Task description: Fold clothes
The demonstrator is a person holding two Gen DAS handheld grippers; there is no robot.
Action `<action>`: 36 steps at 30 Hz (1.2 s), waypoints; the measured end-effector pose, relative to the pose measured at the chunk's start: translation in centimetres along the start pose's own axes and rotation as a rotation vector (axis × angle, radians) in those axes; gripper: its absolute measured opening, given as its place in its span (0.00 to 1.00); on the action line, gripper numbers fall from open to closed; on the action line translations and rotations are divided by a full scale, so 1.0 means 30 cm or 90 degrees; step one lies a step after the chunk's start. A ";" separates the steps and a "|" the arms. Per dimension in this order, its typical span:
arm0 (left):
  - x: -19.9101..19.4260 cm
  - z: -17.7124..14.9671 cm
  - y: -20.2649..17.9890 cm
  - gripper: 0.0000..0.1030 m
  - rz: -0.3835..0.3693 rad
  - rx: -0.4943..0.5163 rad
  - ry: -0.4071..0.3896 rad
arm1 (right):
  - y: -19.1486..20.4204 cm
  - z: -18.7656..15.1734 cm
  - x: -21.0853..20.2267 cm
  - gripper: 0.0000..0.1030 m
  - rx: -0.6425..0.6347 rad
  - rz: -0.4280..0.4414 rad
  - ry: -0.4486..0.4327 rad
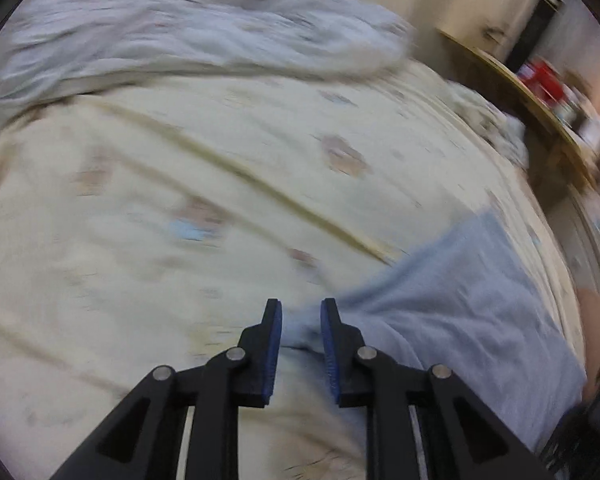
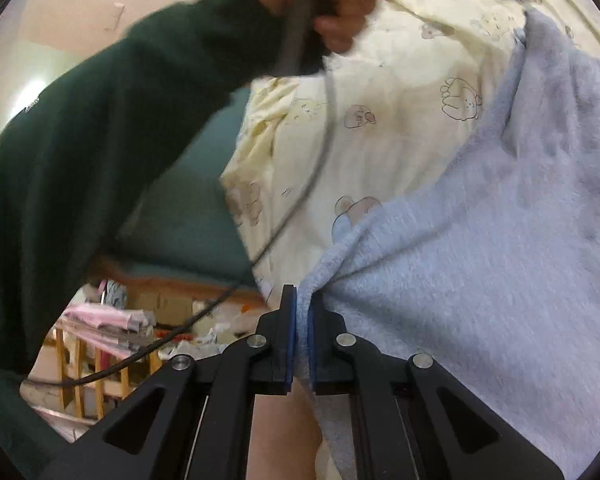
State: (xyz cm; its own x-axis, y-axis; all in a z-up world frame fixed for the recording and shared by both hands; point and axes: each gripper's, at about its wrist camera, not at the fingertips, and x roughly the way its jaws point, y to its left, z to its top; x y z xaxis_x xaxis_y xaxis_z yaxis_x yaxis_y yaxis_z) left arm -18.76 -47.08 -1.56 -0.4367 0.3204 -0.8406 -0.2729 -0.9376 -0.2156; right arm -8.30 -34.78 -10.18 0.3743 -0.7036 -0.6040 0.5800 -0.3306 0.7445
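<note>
This is looking like a bedroom in a home. A bed is filling most of the left wrist view, wearing a cream quilt (image 1: 220, 168) printed with small cartoon animals, and a rumpled grey blanket (image 1: 188, 36) is lying heaped at its far side. A wooden shelf (image 1: 540, 112) is running along the wall, carrying blurred household clutter. In the right wrist view, a wooden rack (image 2: 100, 356) is holding folded pink fabric.
</note>
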 end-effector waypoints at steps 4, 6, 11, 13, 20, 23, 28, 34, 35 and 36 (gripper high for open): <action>-0.086 -0.031 0.042 0.31 0.100 -0.075 0.020 | -0.012 -0.007 0.076 0.09 0.021 0.031 0.021; -0.136 -0.061 0.039 0.31 0.133 -0.145 0.032 | -0.013 -0.028 0.101 0.11 0.025 0.029 0.036; -0.187 -0.159 0.016 0.48 0.082 -0.318 0.050 | 0.019 -0.120 0.019 0.36 -0.002 0.006 0.047; -0.156 -0.192 -0.009 0.49 0.025 -0.333 0.065 | 0.033 -0.152 -0.059 0.41 -0.006 0.017 0.018; -0.138 -0.154 -0.125 0.49 0.024 -0.221 0.101 | 0.097 -0.107 -0.334 0.52 -0.091 -0.169 -0.057; -0.119 -0.151 -0.145 0.49 0.059 -0.170 0.117 | 0.068 -0.003 -0.459 0.52 -0.139 -0.280 -0.071; -0.094 -0.139 -0.140 0.49 0.053 -0.150 0.097 | -0.015 0.168 -0.518 0.52 -0.198 -0.398 -0.035; 0.034 -0.056 -0.166 0.49 0.048 -0.069 0.080 | -0.242 0.236 -0.572 0.51 -0.230 -0.456 0.011; 0.060 -0.047 -0.167 0.49 0.028 -0.074 0.088 | -0.275 0.243 -0.567 0.51 -0.226 -0.456 0.022; 0.083 -0.035 -0.173 0.49 0.019 -0.071 0.095 | -0.306 0.252 -0.557 0.51 -0.225 -0.456 0.033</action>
State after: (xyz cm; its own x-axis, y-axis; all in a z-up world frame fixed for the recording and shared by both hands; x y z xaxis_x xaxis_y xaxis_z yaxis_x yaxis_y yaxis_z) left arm -17.54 -41.57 -3.06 -0.3091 0.2769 -0.9098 -0.1617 -0.9580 -0.2367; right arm -25.34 -24.74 -4.77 -0.1477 -0.3625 -0.9202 0.8837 -0.4663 0.0418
